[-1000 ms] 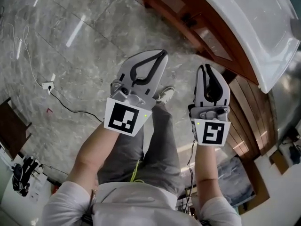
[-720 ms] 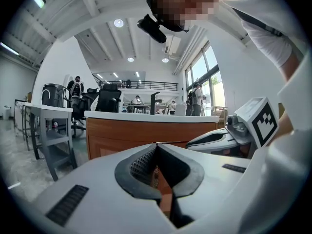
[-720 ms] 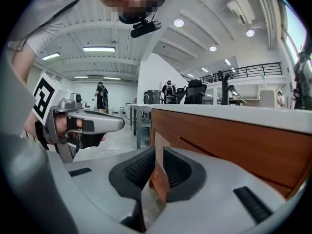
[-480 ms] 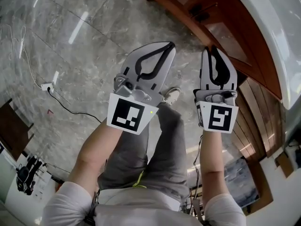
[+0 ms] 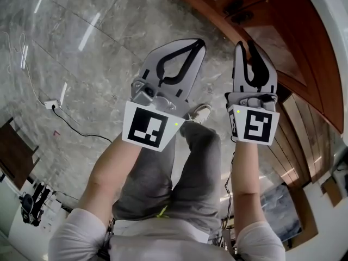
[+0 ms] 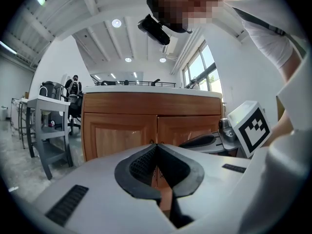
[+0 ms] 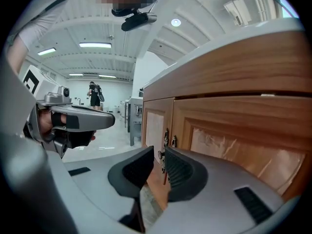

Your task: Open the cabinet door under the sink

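cabinet door [image 7: 234,145]: shut, wooden, far right, under the white sink rim [image 5: 341,15]
door pulls [image 7: 166,136]: two dark ones at the seam, showing through the right gripper's gap, probably untouched
right gripper [image 7: 158,150]: jaws slightly apart, holding nothing
left gripper [image 6: 157,145]: tips pressed together, empty

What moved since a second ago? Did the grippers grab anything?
Both the left gripper and the right gripper moved forward, closer to the cabinet doors and their handles. Nothing was grabbed or let go. The left jaws stay shut and empty, and the doors are still closed.
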`<state>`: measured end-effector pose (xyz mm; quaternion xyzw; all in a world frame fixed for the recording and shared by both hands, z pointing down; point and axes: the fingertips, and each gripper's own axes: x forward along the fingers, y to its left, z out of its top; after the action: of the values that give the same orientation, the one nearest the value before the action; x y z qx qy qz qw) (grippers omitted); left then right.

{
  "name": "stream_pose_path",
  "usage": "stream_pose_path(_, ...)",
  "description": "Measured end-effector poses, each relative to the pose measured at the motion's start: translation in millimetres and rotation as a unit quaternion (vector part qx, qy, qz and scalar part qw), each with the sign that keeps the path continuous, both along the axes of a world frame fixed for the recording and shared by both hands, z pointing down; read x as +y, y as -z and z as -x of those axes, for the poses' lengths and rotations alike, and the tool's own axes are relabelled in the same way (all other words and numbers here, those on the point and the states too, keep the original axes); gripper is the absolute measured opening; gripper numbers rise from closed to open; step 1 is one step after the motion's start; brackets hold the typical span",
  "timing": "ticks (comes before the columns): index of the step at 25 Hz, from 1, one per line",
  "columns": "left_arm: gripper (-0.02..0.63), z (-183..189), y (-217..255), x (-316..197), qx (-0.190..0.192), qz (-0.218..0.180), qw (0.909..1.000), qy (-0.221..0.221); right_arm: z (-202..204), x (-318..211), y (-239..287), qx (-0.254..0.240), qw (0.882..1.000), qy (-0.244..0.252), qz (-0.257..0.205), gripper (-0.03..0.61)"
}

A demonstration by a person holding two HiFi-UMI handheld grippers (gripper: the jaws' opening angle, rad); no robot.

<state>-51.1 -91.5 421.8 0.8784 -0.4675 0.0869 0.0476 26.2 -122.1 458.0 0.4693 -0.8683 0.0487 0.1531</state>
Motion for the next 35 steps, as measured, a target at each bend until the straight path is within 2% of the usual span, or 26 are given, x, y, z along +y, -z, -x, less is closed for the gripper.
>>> stream_pose_path(4, 0.014, 0, -15, -5, -0.001, 0.0, 1.0, -0.005, 2, -9, -16, 0.002, 1.0, -0.004, -0.001, 0.087)
stream_pose_path(15, 0.014, 2, -41, -20, 0.008, -0.006, 1.0, -0.001, 7, -38, -56, 0.021, 1.0, -0.014, -0.003, 0.101)
stream_pose_path(27, 0.014, 9, -61, -32, 0.008, -0.007, 0.9999, 0.006, 8, -53, -73, 0.046, 0.999, -0.026, -0.012, 0.1)
stream_pose_path(35, 0.015, 12, -63, -30, 0.013, -0.005, 0.9998, 0.011, 5, -53, -71, 0.046, 0.998, -0.034, -0.015, 0.067)
